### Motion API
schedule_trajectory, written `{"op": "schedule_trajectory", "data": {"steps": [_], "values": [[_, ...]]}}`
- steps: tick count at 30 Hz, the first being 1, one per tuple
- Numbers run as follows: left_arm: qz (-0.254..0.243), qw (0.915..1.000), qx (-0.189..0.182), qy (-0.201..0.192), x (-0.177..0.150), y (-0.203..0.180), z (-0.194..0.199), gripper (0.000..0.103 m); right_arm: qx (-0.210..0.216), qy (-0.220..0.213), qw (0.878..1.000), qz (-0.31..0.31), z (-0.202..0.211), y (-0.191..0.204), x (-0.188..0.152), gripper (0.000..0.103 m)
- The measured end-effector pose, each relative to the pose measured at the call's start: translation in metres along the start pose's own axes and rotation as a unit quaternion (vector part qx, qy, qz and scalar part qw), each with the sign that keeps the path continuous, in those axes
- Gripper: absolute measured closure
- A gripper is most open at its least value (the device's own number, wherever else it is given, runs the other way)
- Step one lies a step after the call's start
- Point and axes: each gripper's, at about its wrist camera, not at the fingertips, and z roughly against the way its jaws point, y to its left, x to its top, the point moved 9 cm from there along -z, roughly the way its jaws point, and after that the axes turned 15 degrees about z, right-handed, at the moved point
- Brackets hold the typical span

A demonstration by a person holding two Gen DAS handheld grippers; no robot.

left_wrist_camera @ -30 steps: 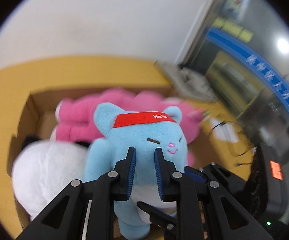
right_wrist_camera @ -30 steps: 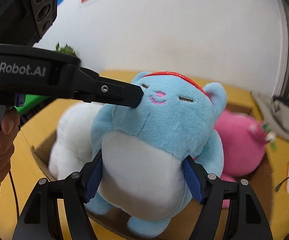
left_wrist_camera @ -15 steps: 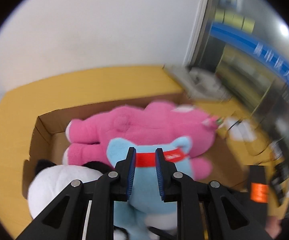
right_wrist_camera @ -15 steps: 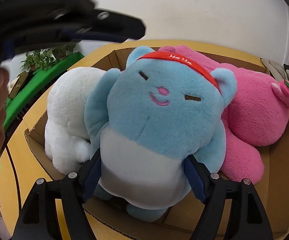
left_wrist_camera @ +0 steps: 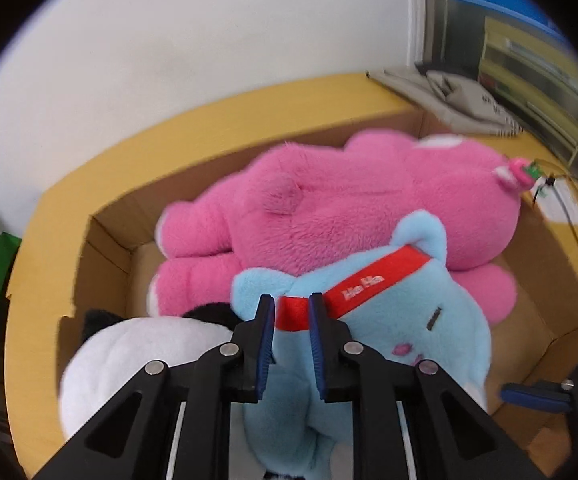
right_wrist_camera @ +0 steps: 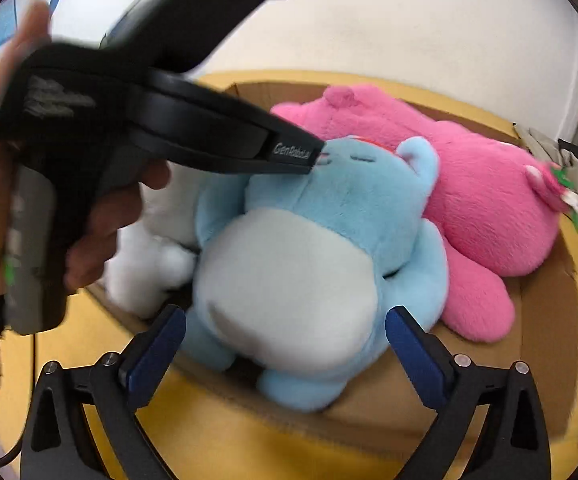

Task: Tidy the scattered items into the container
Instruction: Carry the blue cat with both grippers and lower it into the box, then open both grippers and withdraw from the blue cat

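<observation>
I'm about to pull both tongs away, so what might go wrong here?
1. The blue plush has its feet over the near wall of the cardboard box, and the right tongs stand open around it, so it may slide out.
2. It rests against the pink plush and white plush, so it could roll.
3. The left tongs sit at its red headband and might snag it.

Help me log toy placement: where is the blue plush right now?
In both wrist views the blue plush lies face-up in the cardboard box, at its near edge, between the white plush and the pink plush.
</observation>
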Motion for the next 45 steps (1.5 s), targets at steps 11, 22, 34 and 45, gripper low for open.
{"op": "schedule_trajectory", "data": {"steps": [11,22,34,45], "values": [[0.049,0.9852,-0.111,-0.121,-0.052,-0.009,0.193,0.022,-0.133,-0.091,0.987,-0.026,0.15,-0.013,-0.016,0.0],[0.09,0.9811,-0.112,-0.13,-0.131,-0.032,0.255,0.022,-0.168,-0.081,0.982,-0.037,0.188,-0.011,-0.05,0.0],[0.104,0.9803,-0.121,-0.117,-0.149,-0.038,0.251,0.022,-0.182,-0.078,0.979,-0.039,0.202,-0.008,-0.066,0.0],[0.107,0.9797,-0.129,-0.11,-0.149,-0.043,0.242,0.022,-0.185,-0.074,0.979,-0.045,0.2,-0.014,-0.072,0.0]]}}
